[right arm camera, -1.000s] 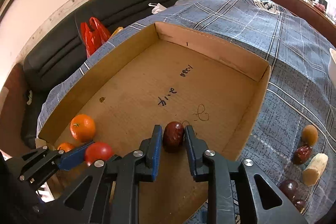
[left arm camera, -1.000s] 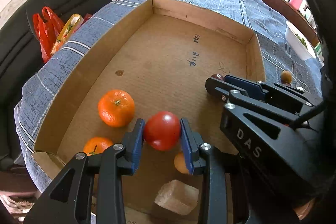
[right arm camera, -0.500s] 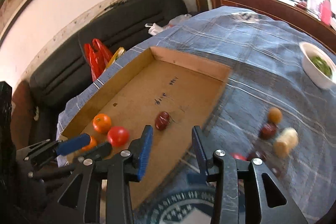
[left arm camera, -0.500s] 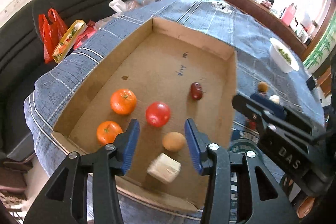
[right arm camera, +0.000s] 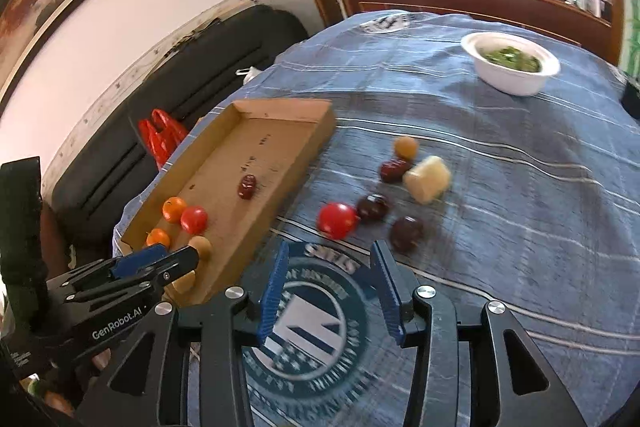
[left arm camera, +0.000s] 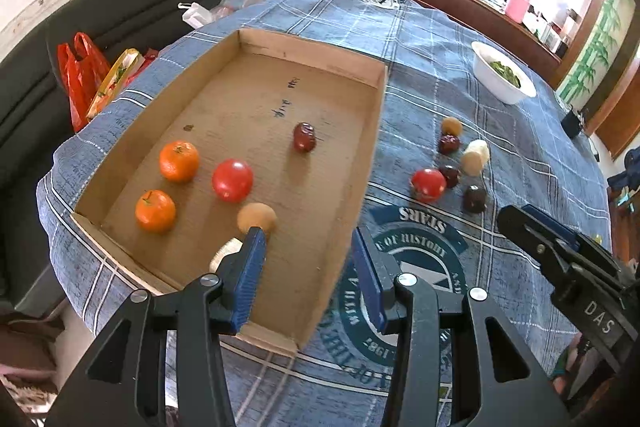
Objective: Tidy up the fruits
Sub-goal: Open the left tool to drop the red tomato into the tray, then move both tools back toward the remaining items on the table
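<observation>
Since a second ago both grippers have let go of their fruit and pulled back from the cardboard box (left arm camera: pixel 362 163): the red tomato (left arm camera: pixel 232 180) that sat between the left gripper's pads now lies free on the box floor, and the dark red date (left arm camera: pixel 304 137) that the right one was setting down rests alone near the box's middle. Going left to right in the left wrist view, two oranges (left arm camera: pixel 179 161) sit at the left of the box, then the tomato, a tan round fruit (left arm camera: pixel 257 218) just above the left pad, and a pale chunk (left arm camera: pixel 224 251) half hidden behind that pad. The left gripper (left arm camera: pixel 308 275) hangs released and empty over the box's near right wall. Right of the box, on the blue plaid tablecloth (left arm camera: pixel 500 267), the unsorted cluster waits at centre right: a second tomato (left arm camera: pixel 428 184), three dark fruits, a tan one and a pale cut piece (left arm camera: pixel 475 157), with a white bowl of greens (left arm camera: pixel 503 78) at the upper right. The right gripper (right arm camera: pixel 330 291) is empty with its jaws opening, and points at the cloth just below that tomato. The cluster is tightly packed, so, as I judge it, closing on the tomato could nudge the dark fruit touching it and set round pieces rolling across the cloth; the two grippers, working near each other, could also collide.
</observation>
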The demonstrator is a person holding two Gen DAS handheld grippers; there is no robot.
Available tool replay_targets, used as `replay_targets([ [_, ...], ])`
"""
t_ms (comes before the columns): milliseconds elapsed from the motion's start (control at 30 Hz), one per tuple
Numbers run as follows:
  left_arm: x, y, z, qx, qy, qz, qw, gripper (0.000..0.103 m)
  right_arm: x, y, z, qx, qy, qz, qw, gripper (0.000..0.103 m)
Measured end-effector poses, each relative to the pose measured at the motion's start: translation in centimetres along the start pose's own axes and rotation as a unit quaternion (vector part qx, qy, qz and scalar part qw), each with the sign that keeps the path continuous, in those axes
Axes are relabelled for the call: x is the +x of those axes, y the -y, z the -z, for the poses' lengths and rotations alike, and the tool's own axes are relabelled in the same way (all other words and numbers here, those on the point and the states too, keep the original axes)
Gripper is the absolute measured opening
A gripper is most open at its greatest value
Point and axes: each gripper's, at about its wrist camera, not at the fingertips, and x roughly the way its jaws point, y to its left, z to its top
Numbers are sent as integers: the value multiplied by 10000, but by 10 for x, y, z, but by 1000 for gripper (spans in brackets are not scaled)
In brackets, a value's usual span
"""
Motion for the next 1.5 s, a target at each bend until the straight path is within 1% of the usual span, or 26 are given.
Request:
replay_targets([
  [100,-6,7,5,64,53,-7,10000,43,-12,10,6,122,42,60,9999,45],
  [233,-15,17,11,160,216,-111,9996,43,-23,16,13,147,119,104,9998,46],
  [300,-19,21,13,204,270,-136,9993,45,-26,17,16,136,139,130,9997,46],
  [367,-23,23,14,215,335,-148,9991,55,-30,19,19,131,156,147,9997,46],
  [567,-30,30,18,282,427,-147,9986,55,-40,21,26,105,199,198,9996,46],
  [867,-29,37,25,320,300,-45,9990,55,-43,31,37,173,169,269,9993,51],
  [933,-27,38,26,305,235,-37,9993,57,-44,34,40,203,158,296,9992,51],
  [1267,-22,48,32,379,87,40,9992,58,-44,48,49,355,126,315,9988,52],
  [1500,-12,56,34,469,-111,158,9987,58,-40,57,53,425,125,293,9986,52],
])
